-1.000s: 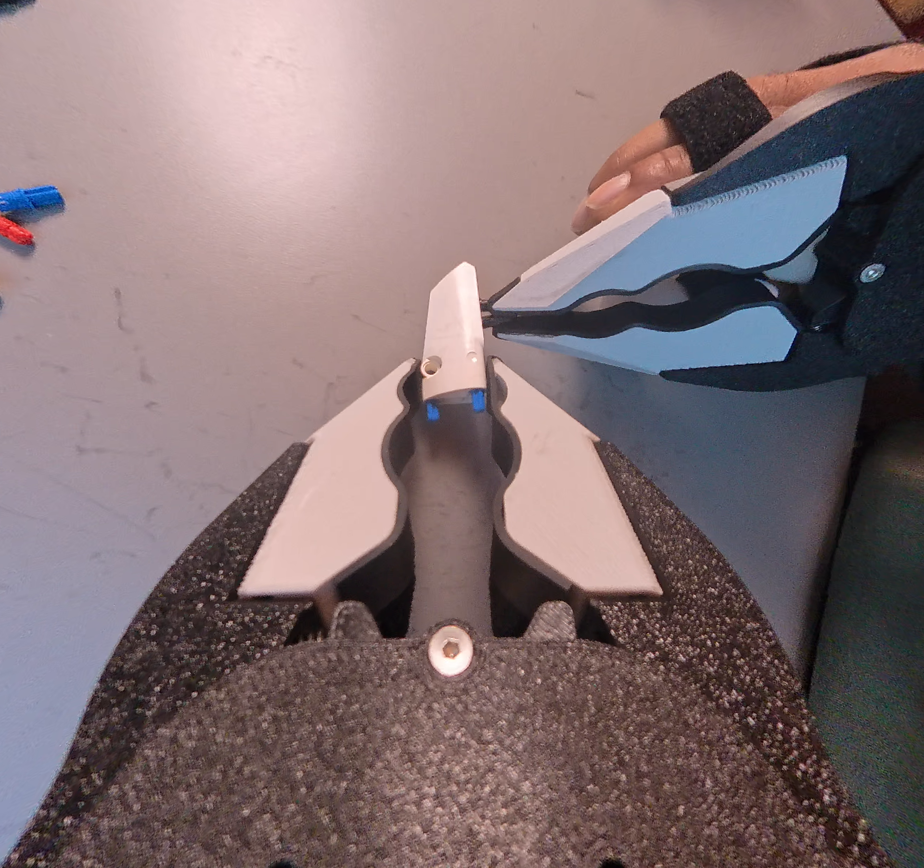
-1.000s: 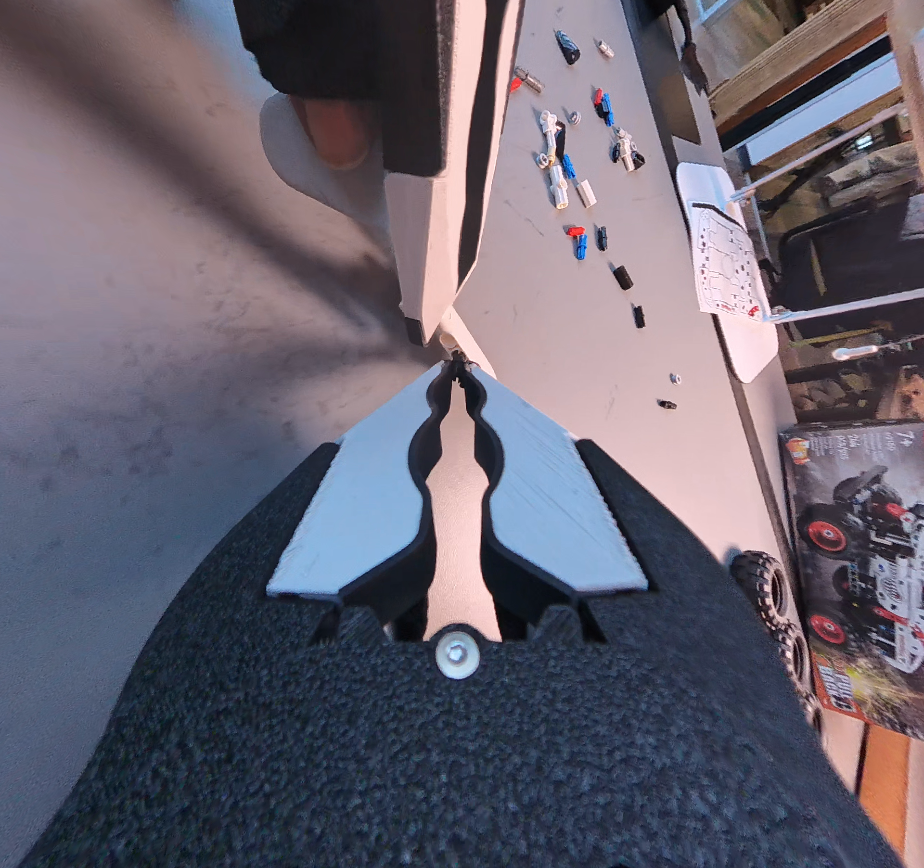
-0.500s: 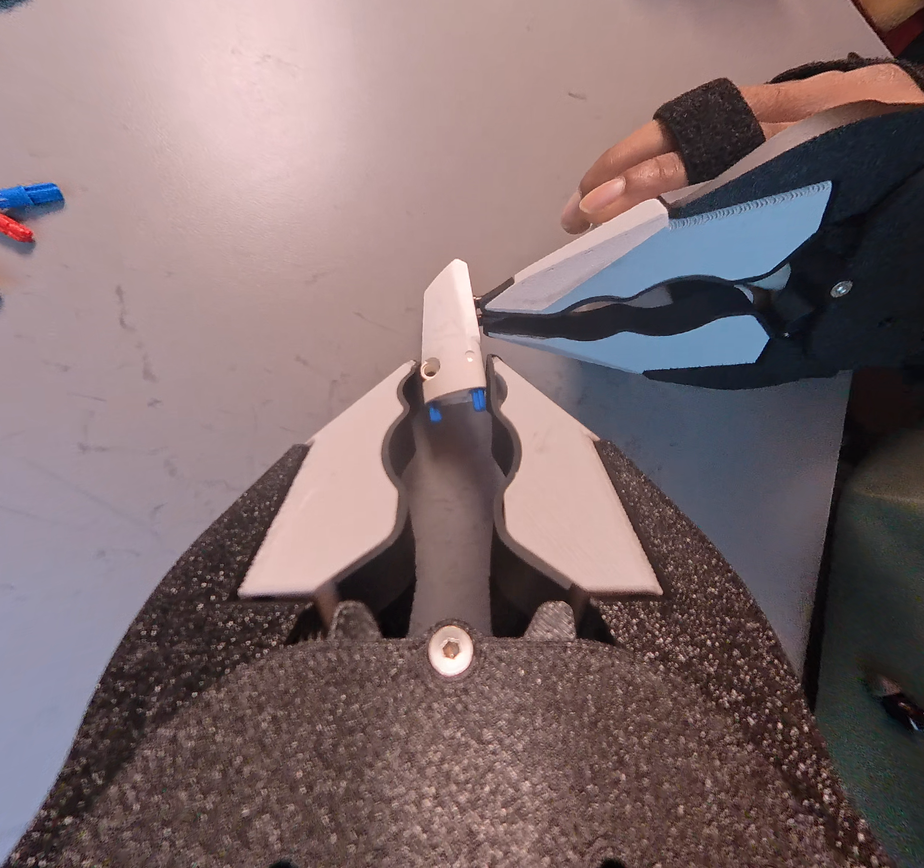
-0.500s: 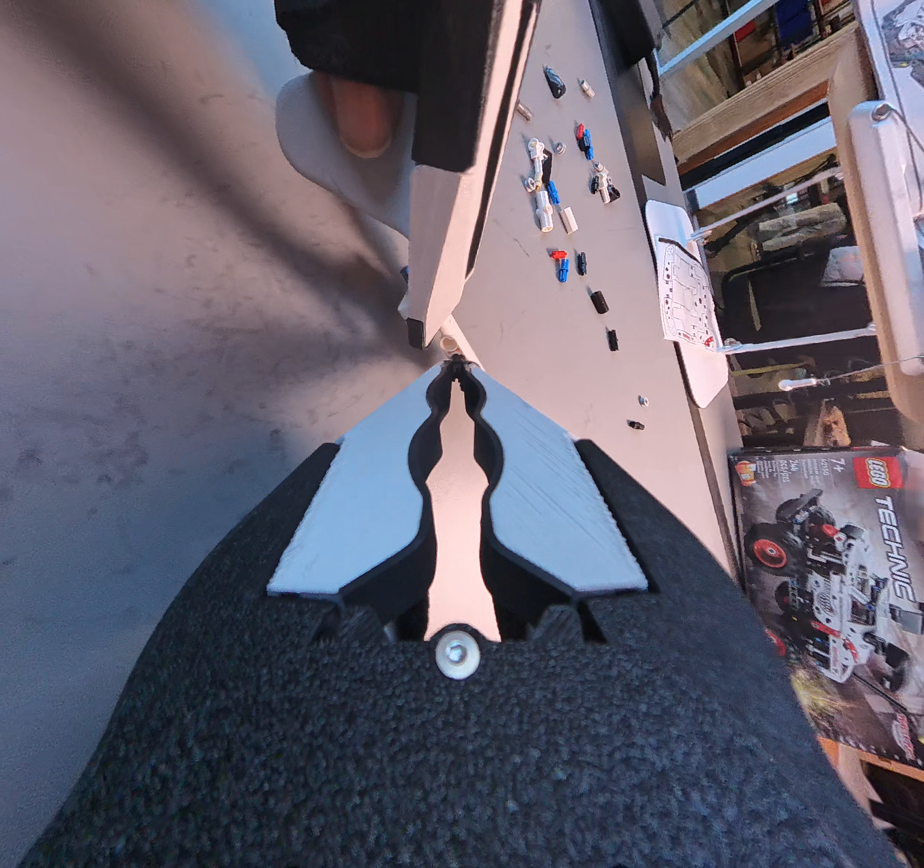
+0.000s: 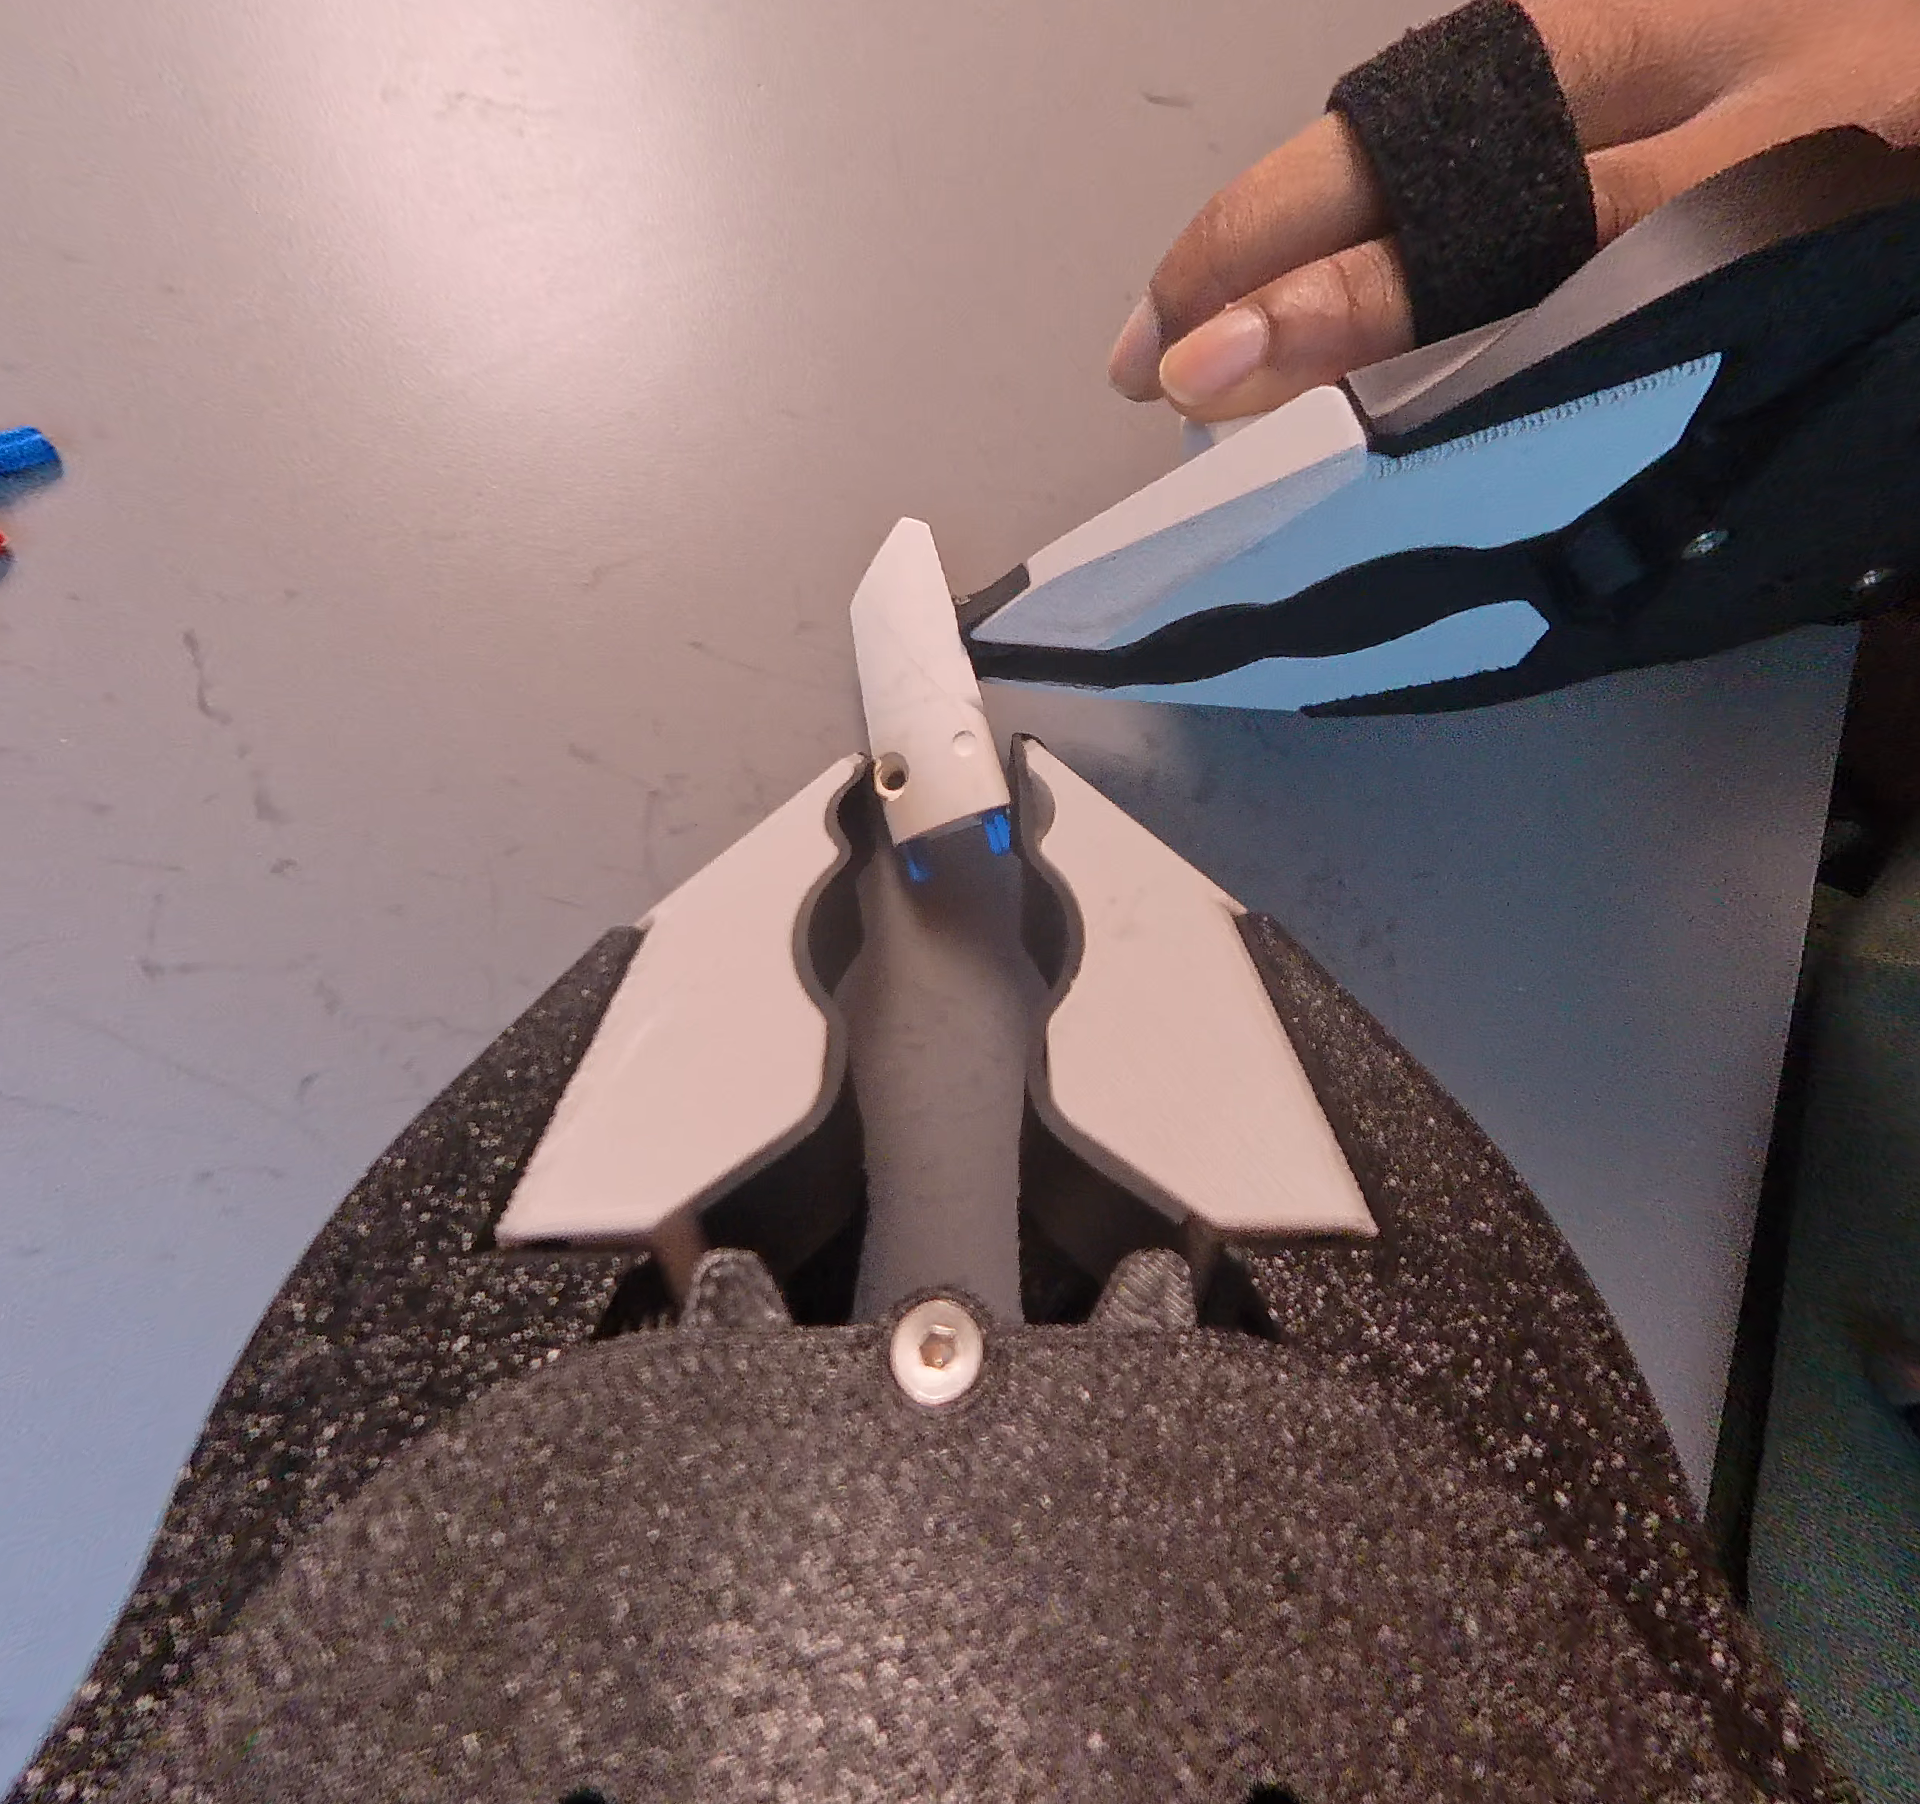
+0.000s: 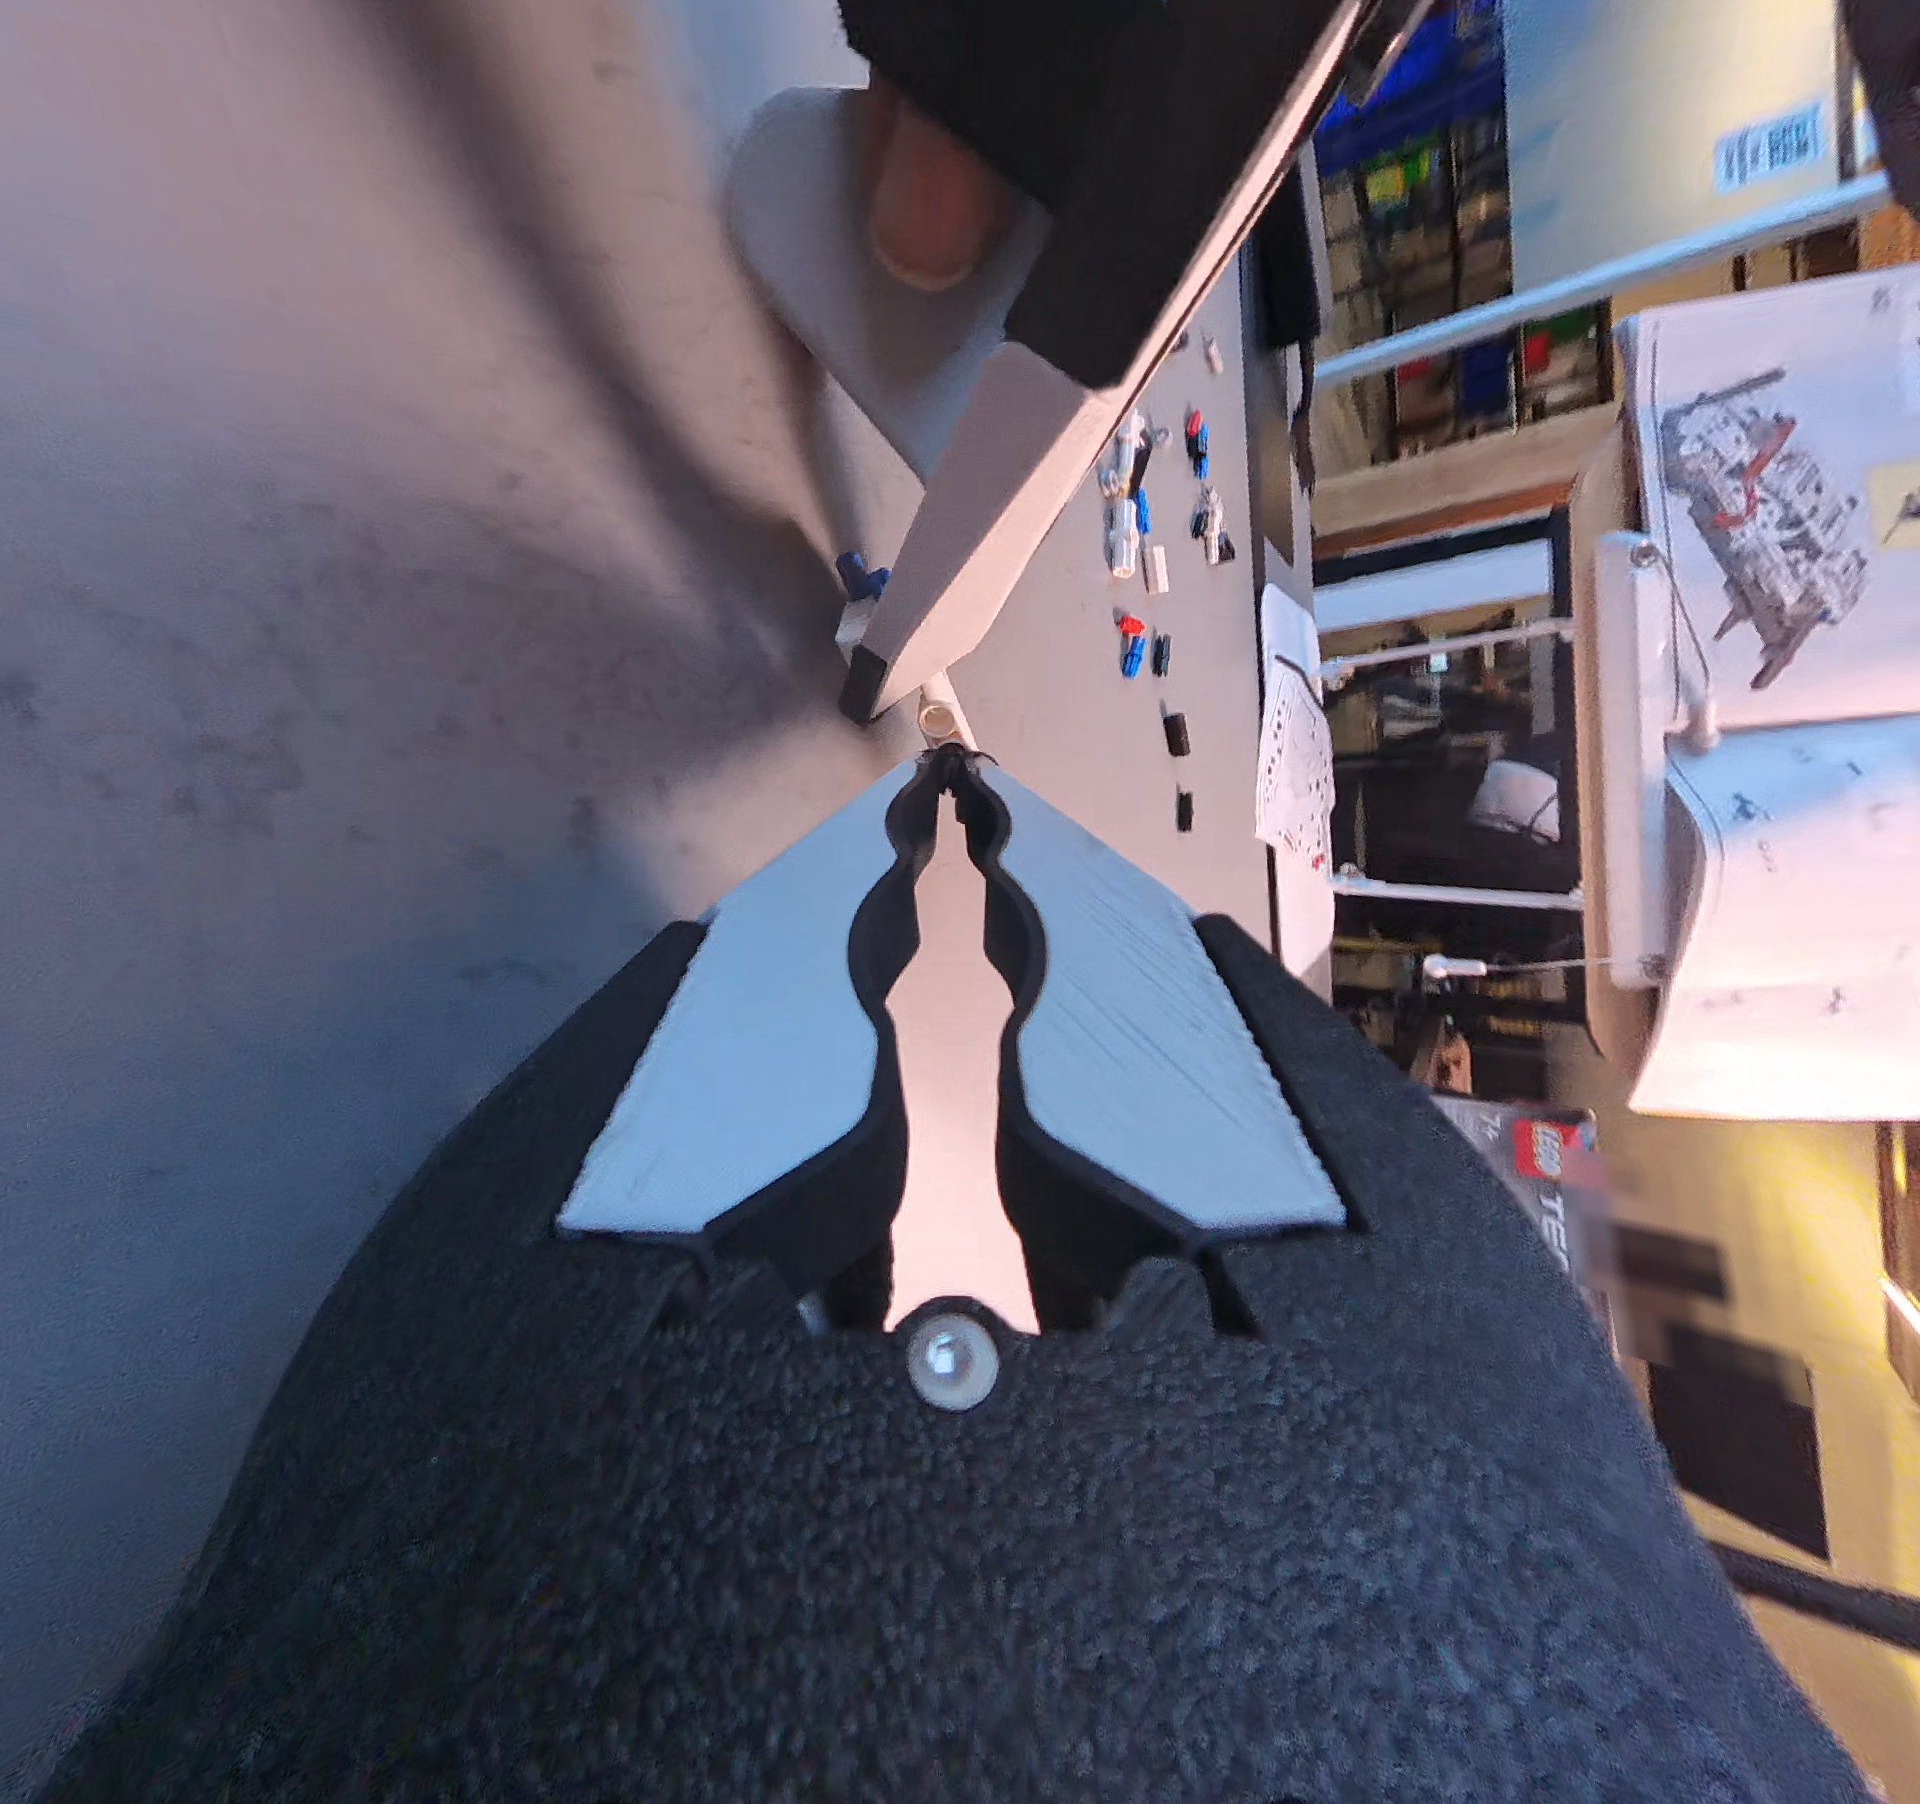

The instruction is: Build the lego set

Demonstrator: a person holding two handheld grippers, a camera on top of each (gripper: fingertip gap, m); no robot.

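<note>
above the matte grey table, left gripper clamps a smooth white wedge-shaped piece; right gripper pinches perhaps a black pin.

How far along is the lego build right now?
Early. Done: blue pins sit in the white piece. In hand: left tool grips that piece; right tool presses something small and dark against its side. Left: many loose parts on the table.

The left claw grips a white panel piece above the bench; the right claw, tips together, touches its side.
</note>
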